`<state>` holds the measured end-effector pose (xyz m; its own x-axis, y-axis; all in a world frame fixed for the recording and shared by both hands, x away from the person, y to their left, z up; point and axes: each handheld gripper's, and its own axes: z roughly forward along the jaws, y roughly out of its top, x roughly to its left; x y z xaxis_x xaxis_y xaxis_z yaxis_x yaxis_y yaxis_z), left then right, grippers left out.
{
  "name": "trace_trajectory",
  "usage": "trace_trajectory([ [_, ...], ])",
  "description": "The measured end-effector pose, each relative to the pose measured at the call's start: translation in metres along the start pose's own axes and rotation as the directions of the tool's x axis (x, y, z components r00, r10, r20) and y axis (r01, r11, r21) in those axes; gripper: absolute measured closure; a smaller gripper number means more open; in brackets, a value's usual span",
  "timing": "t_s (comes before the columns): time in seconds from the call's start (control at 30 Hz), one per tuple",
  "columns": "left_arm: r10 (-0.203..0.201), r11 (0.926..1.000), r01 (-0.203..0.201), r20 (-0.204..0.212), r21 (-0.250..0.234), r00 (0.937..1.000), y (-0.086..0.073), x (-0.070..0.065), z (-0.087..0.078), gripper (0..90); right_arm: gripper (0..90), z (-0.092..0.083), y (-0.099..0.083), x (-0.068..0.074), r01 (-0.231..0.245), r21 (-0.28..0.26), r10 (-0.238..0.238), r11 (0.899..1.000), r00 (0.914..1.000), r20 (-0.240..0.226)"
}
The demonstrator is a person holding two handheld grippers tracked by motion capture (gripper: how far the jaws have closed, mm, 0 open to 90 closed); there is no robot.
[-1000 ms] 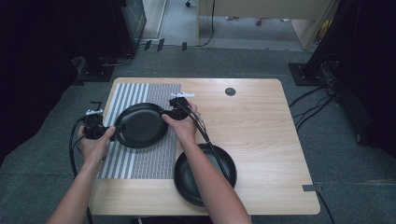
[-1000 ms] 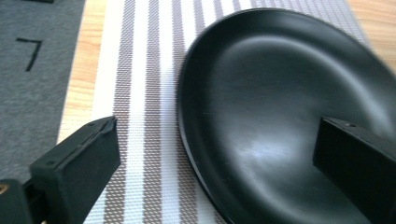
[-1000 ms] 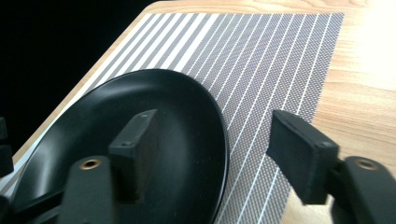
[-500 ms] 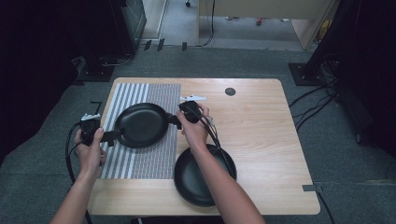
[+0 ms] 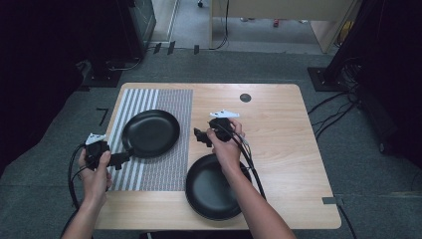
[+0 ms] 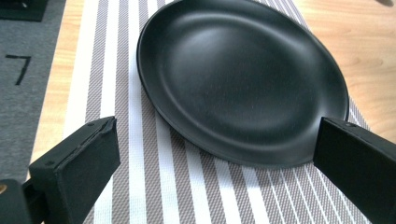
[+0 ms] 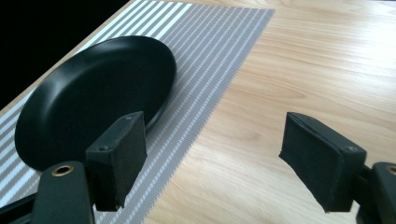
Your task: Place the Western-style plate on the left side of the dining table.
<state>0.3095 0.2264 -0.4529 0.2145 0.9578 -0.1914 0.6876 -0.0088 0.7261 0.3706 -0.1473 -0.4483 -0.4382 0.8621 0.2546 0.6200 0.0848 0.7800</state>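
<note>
High view: your left gripper (image 5: 121, 158) sits just off the near-left rim of the black plate (image 5: 151, 132) on the striped placemat (image 5: 164, 164); your right gripper (image 5: 199, 136) hovers over bare table (image 5: 278, 129), a second black plate (image 5: 211, 191) under your forearm. Left gripper view: jaws wide apart, empty, plate (image 6: 243, 79) just ahead between them. Right gripper view: jaws just opened, nothing between, plate (image 7: 93, 98) ahead-left.

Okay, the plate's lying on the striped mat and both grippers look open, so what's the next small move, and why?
Probably swing the right hand-held gripper down toward the second black plate near the table's front edge. The first plate rests flat on the striped mat, both sets of jaws stand open and empty, and the left hand-held gripper sits just off its rim.
</note>
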Motion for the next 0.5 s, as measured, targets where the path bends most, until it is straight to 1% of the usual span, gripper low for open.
trace_trajectory([
  [0.03, -0.006, 1.0000, 0.006, 0.010, -0.008, 0.9999, -0.006, -0.001, -0.003, 0.3, 22.0, -0.003, -0.002, -0.002, 0.006, -0.003, -0.006, 1.000, 0.9999, 0.009],
  [0.07, -0.006, 1.0000, 0.006, 0.010, -0.008, 0.9999, -0.006, -0.001, -0.003, 0.3, 22.0, -0.003, -0.002, -0.002, 0.006, -0.003, -0.006, 1.000, 0.9999, 0.009],
  [0.1, 0.000, 1.0000, 0.000, 0.010, -0.004, 0.9999, -0.008, -0.001, -0.005, 0.3, 21.8, -0.010, -0.006, -0.008, 0.010, -0.006, -0.010, 1.000, 0.9998, 0.020],
  [0.13, 0.003, 1.0000, -0.003, 0.008, -0.003, 1.0000, -0.011, -0.001, -0.006, 0.3, 21.8, -0.010, -0.006, -0.008, 0.010, -0.006, -0.010, 1.000, 0.9998, 0.020],
  [0.2, 0.004, 1.0000, -0.004, 0.010, -0.006, 0.9999, -0.017, -0.001, -0.009, 0.3, 21.7, -0.017, -0.010, -0.013, 0.000, -0.009, 0.000, 1.000, 0.9997, 0.023],
  [0.23, 0.004, 1.0000, -0.004, 0.010, -0.009, 0.9999, -0.022, -0.001, -0.012, 0.3, 21.7, -0.024, -0.014, -0.019, -0.002, -0.017, 0.002, 1.000, 0.9997, 0.026],
  [0.3, 0.008, 0.9999, -0.008, 0.008, -0.011, 0.9999, -0.027, -0.002, -0.014, 0.3, 21.7, -0.032, -0.017, -0.024, -0.008, -0.025, 0.008, 1.000, 0.9996, 0.028],
  [0.33, 0.008, 0.9999, -0.008, 0.008, -0.011, 0.9999, -0.027, -0.002, -0.014, 0.3, 21.7, -0.032, -0.017, -0.024, -0.008, -0.025, 0.008, 1.000, 0.9996, 0.028],
  [0.37, 0.008, 0.9999, -0.008, 0.009, -0.011, 0.9999, -0.031, -0.002, -0.017, 0.3, 21.6, -0.039, -0.019, -0.029, -0.009, -0.034, 0.010, 0.999, 0.9993, 0.036],
  [0.4, 0.008, 0.9999, -0.008, 0.009, -0.011, 0.9999, -0.031, -0.002, -0.017, 0.3, 21.6, -0.039, -0.019, -0.029, -0.009, -0.034, 0.010, 0.999, 0.9993, 0.036],
  [0.43, 0.002, 0.9999, -0.002, 0.012, -0.015, 0.9999, -0.035, -0.002, -0.019, 0.3, 21.6, -0.046, -0.022, -0.034, -0.007, -0.043, 0.009, 0.999, 0.9990, 0.044],
  [0.47, 0.002, 0.9999, -0.002, 0.012, -0.015, 0.9999, -0.035, -0.002, -0.019, 0.3, 21.5, -0.050, -0.023, -0.036, -0.011, -0.046, 0.013, 0.999, 0.9988, 0.047],
  [0.5, 0.000, 0.9999, 0.000, 0.011, -0.014, 0.9999, -0.040, -0.003, -0.021, 0.3, 21.4, -0.053, -0.025, -0.038, -0.010, -0.050, 0.012, 0.999, 0.9987, 0.050],
])
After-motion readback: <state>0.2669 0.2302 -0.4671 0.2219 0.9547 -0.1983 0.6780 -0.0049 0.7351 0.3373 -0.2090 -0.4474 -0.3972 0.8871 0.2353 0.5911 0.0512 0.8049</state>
